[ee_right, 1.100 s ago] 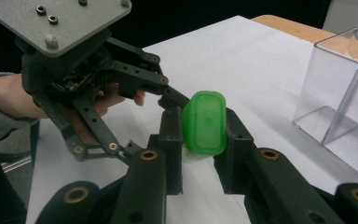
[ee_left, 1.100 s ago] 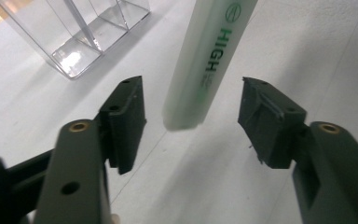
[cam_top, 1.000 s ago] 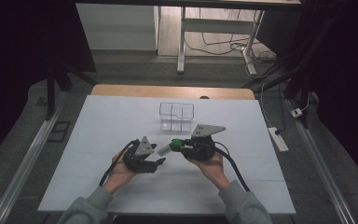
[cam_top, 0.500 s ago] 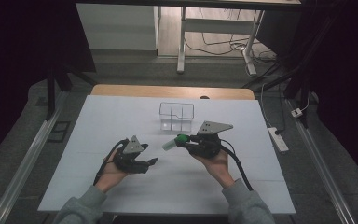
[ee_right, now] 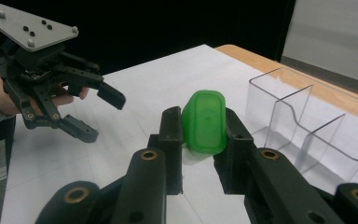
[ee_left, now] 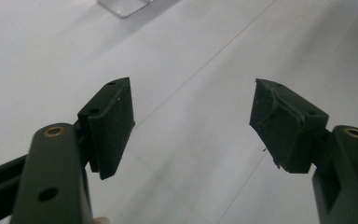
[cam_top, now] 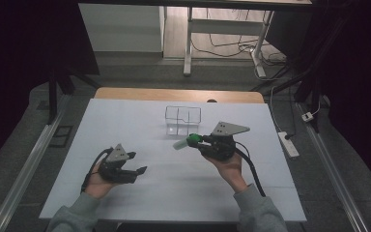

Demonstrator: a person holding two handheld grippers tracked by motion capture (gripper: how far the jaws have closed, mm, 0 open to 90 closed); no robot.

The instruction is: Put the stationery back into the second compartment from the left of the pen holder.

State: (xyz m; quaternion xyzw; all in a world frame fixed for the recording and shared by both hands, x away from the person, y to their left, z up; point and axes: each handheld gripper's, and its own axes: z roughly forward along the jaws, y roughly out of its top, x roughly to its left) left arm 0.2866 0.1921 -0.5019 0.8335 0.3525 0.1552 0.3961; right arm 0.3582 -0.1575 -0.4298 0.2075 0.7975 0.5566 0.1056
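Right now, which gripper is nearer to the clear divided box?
Right. The right gripper, clamped on a green-capped object, sits just in front of the clear box; the left gripper, jaws just opened and empty, is farther off.

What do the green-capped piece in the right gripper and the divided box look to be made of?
Green-capped piece: likely moulded plastic, smooth and slightly glossy, with soft highlights on the cap. Divided box: clear rigid plastic, probably acrylic; the table shows through its walls and the edges glint.

Glossy green plastic cap (ee_right: 206, 122), clear smooth plastic organizer (ee_right: 303, 123), matt black jaws, matt white desk (cam_top: 125, 125) with wooden far edge, brushed grey metal plate (ee_right: 25, 25).
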